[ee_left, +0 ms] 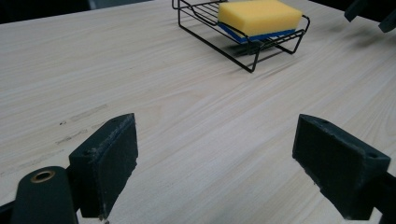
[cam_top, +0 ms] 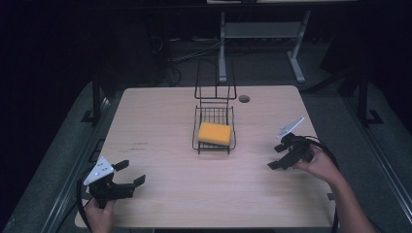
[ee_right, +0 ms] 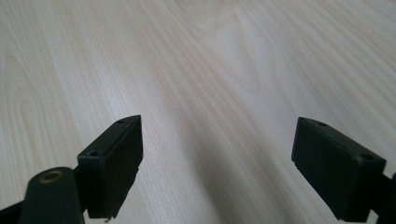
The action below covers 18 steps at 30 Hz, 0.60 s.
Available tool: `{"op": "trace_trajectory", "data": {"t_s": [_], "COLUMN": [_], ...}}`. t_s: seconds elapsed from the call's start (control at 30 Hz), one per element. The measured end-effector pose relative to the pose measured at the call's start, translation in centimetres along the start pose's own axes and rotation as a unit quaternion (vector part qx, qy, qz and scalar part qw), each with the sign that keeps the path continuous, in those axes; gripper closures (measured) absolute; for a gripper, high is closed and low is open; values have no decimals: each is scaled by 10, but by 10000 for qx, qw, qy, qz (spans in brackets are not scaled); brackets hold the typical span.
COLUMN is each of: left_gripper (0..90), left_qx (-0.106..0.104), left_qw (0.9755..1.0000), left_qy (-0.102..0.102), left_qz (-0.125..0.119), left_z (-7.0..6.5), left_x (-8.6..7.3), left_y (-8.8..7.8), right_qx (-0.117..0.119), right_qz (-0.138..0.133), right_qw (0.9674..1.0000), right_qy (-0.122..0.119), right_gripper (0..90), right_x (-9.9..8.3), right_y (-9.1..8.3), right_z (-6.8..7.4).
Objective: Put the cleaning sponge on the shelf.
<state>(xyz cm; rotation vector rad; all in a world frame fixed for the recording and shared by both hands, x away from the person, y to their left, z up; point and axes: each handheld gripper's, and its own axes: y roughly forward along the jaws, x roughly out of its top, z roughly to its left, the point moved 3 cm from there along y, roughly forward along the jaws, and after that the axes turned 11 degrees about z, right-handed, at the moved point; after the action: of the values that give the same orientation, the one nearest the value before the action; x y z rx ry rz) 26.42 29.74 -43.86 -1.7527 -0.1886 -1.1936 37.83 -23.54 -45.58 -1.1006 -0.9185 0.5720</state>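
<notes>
A yellow sponge [cam_top: 214, 133] with a blue underside lies in a black wire rack [cam_top: 200, 145] at the middle of the wooden table [cam_top: 160, 116]. In the left gripper view the sponge [ee_left: 259, 16] and the rack [ee_left: 205, 37] sit far ahead at the top. My left gripper [cam_top: 130, 173] is open near the front left corner, held in a hand, nothing between its jaws; its pads [ee_left: 105, 163] stand wide apart. My right gripper [cam_top: 275, 157] is open at the right side, jaws pointing left over bare wood. Its pads [ee_right: 114, 161] are wide apart too.
The rack has a tall wire back [cam_top: 215, 80] rising toward the far edge. A round cable hole [cam_top: 244, 98] is in the table near the back. Beyond the table stand a white desk frame [cam_top: 260, 34] and cables on a dark floor. Black cables trail from both grippers.
</notes>
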Motion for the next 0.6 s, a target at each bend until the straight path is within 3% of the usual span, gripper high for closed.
{"op": "trace_trajectory", "data": {"t_s": [0.6], "left_gripper": [134], "left_qx": [-25], "left_qw": [10000], "left_qy": [-11], "left_qz": [2], "left_z": [-2], "left_x": [0], "left_y": [1], "right_qx": [-26], "right_qz": [-134], "right_qw": [9999], "right_qy": [98], "right_gripper": [161], "right_x": [-28], "right_y": [-1], "right_z": [10]}}
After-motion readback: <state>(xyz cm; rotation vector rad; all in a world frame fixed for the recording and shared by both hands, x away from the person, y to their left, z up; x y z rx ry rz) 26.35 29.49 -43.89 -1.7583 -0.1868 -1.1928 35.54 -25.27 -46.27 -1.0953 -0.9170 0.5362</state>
